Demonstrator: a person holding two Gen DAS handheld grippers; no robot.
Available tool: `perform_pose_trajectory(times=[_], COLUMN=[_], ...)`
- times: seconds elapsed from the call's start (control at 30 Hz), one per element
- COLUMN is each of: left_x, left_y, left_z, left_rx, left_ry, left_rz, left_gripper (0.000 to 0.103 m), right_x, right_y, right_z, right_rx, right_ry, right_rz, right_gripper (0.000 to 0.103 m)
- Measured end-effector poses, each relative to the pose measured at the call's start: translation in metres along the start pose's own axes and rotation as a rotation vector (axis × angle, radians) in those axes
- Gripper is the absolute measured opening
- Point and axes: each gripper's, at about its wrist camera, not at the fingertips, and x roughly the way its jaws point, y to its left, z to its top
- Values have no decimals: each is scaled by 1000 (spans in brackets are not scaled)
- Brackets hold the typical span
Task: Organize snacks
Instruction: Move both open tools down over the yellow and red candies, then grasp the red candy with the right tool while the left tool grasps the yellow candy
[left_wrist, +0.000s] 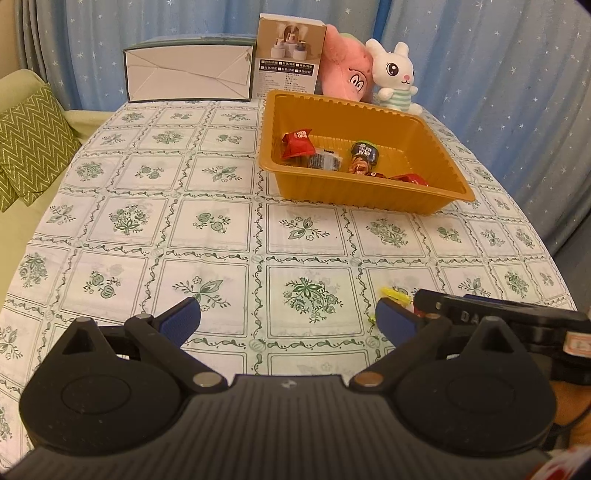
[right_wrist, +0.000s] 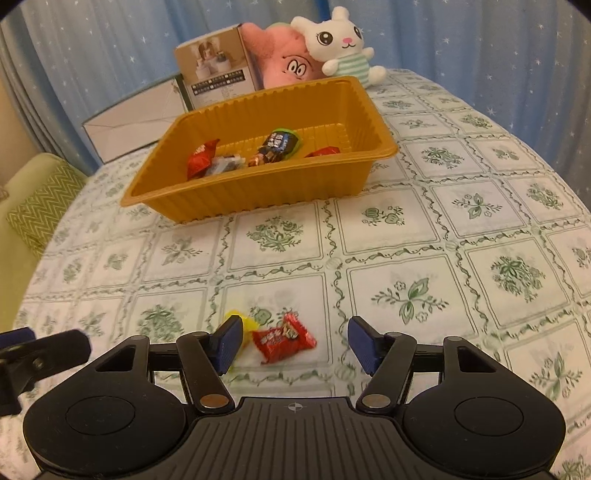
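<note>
1. My right gripper (right_wrist: 293, 341) is spread wide, holding nothing; a red snack packet (right_wrist: 283, 338) lies on the tablecloth (right_wrist: 480, 206) between its pads, touching neither that I can tell.
2. A yellow wrapper (right_wrist: 246, 322) sits just beside the left pad, at ten o'clock from the packet.
3. My left gripper (left_wrist: 288, 319) is also wide open and empty.
4. The orange tray (right_wrist: 236, 195), at twelve o'clock, holds about five wrapped snacks.
5. Behind it: two boxes, two plush toys.
</note>
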Motion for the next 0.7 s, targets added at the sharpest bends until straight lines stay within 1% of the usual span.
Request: perform_pose_trajectory(times=[0.1, 0.2, 0.3, 0.43, 0.5, 0.57, 0.7], left_x=[4, 7, 10, 12, 12, 13, 13], left_y=[1, 2, 2, -1, -3, -3, -2], left_z=[-1, -3, -4, -5, -6, -6, -7], left_rx=[-1, -10, -13, -11, -8, -8, -12], left_ry=[7, 14, 18, 20, 20, 19, 17], left_rz=[-5, -8, -12, -21, -24, -26, -30], left_gripper=[100, 100, 100, 100, 100, 100, 100], right_x=[6, 2, -5, -12, -12, -9, -1], right_y=[-3, -8, -20, -24, -20, -15, -6], right_z=[-1, -5, -10, -12, -11, -10, -9], right_rx=[-19, -53, -33, -29, -44, -61, -112], right_ry=[16, 27, 16, -22, -28, -35, -32], right_rz=[-14, -44, -52, -17, -3, 10, 6], right_gripper=[64, 64, 63, 52, 49, 44, 36])
